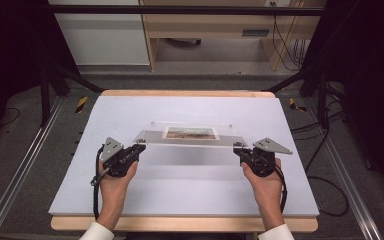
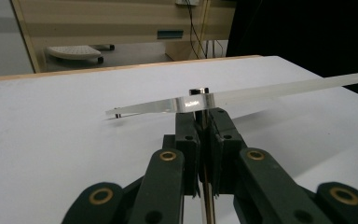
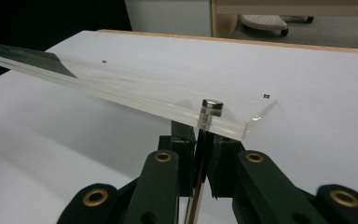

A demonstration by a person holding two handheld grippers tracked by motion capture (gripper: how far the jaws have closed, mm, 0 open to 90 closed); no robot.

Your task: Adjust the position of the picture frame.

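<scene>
A clear acrylic photo frame (image 1: 152, 135) with a small landscape picture (image 1: 190, 133) in its middle hangs flat, a little above the white table cover (image 1: 190, 195). My left gripper (image 1: 138, 148) is shut on its near left corner and my right gripper (image 1: 238, 149) is shut on its near right corner. In the left gripper view the jaws (image 2: 204, 117) close under the plate (image 2: 270, 91) beside a metal stud (image 2: 198, 91). The right gripper view has the jaws (image 3: 200, 131) closed below a stud (image 3: 212, 108) at the plate's corner (image 3: 256, 119). A thin edge runs down between each pair of jaws.
The white cover lies on a wooden tabletop (image 1: 180, 223) with an edge all round. Black frame posts (image 1: 45, 85) stand at the back corners. A wooden cabinet (image 1: 215, 25) is behind, and cables (image 1: 325, 185) lie on the floor at right.
</scene>
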